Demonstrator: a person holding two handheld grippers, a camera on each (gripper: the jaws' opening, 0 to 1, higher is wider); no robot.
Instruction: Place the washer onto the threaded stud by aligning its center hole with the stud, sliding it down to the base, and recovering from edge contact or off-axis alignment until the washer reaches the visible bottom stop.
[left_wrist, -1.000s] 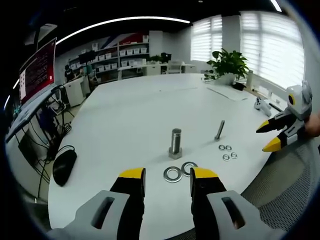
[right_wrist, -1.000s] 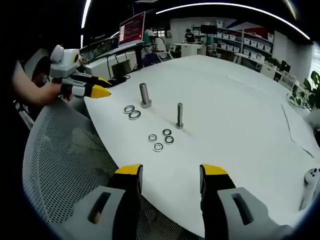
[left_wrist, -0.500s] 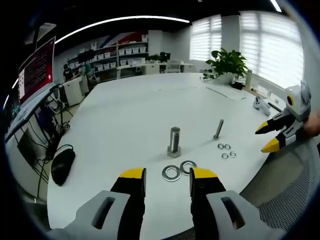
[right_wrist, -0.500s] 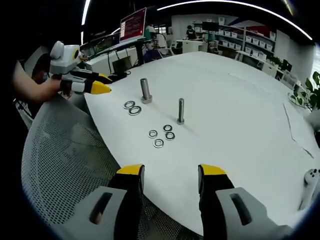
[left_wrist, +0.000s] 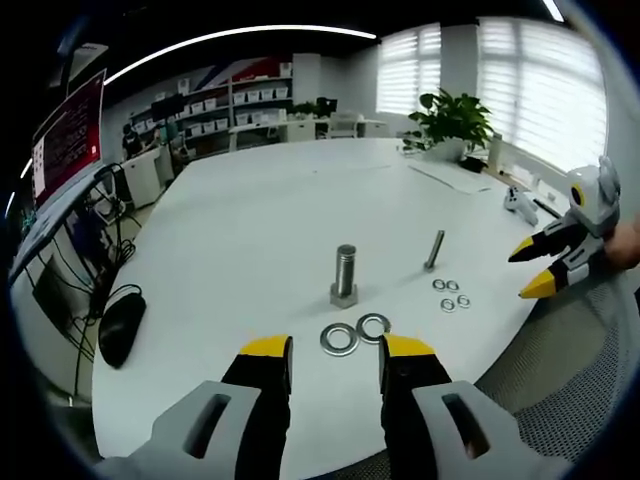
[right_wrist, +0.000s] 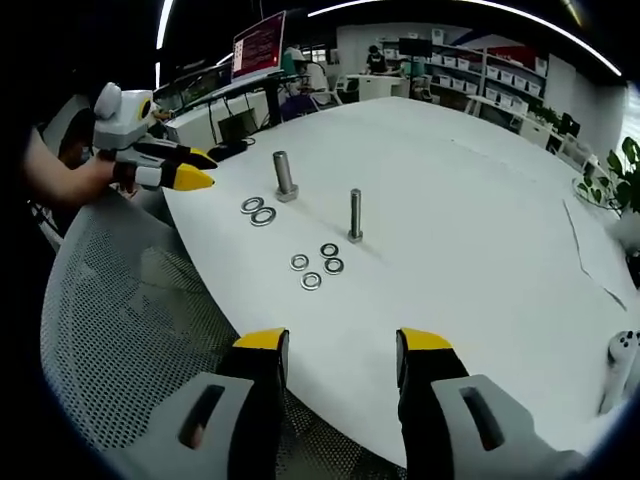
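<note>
Your left gripper (left_wrist: 335, 352) hovers over the near edge of the white table (left_wrist: 250, 230), jaws apart and empty. Just ahead lie two large washers (left_wrist: 355, 333), touching, in front of the upright thick threaded stud (left_wrist: 345, 276). Your right gripper (right_wrist: 343, 347), also spread and empty, faces three small washers (right_wrist: 316, 266) beside a thin upright bolt (right_wrist: 355, 215).

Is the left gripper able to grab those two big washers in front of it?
Probably yes. The two big washers lie flat on the white table just ahead of the left gripper, whose jaws stand open with nothing between. The thick stud stands behind them, out of the way.
</note>
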